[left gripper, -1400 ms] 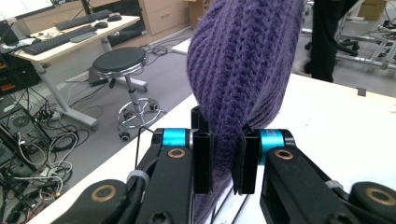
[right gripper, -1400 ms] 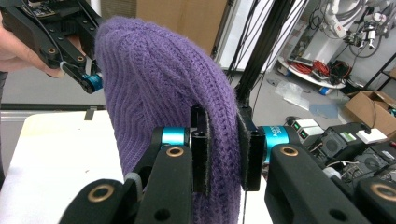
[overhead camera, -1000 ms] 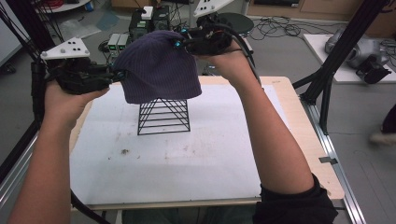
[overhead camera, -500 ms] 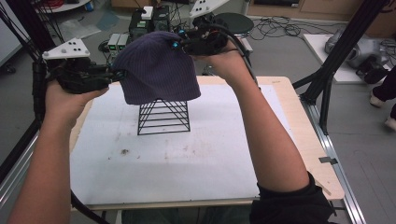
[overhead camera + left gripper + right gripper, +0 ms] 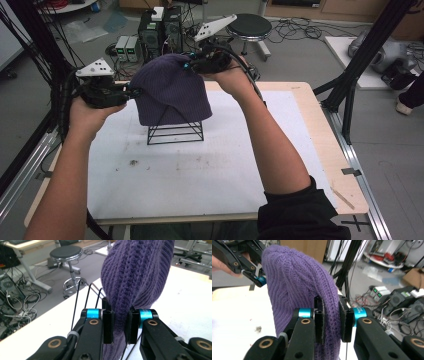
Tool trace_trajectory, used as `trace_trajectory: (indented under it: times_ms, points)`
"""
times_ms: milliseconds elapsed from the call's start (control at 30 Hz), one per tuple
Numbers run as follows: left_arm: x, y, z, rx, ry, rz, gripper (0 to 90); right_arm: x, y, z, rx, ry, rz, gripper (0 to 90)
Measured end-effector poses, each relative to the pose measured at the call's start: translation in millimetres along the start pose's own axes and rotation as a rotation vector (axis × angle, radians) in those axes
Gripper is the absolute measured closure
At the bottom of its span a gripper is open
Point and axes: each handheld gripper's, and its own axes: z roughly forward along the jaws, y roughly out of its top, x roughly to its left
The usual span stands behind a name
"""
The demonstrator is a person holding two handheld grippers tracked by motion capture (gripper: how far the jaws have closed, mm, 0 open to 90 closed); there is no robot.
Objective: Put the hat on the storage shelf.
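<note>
Two grippers of yours pinch the purple knit beanie from opposite sides, the left gripper and the right gripper each clamped on a fold, holding it draped over the black wire stand on the white table.

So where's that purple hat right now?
In the high view the hat hangs draped over the wire stand at the table's far middle, pinched by the left gripper and right gripper on either side.
</note>
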Motion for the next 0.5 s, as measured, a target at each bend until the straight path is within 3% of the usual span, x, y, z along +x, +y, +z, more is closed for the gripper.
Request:
trace_trajectory:
  times_ms: [500]
  points:
    - [11.9,-42.9,28.5,0.038,-0.005,-0.069,79.2,-8.2,-45.1,39.2,0.047,0.016,0.048,78.1]
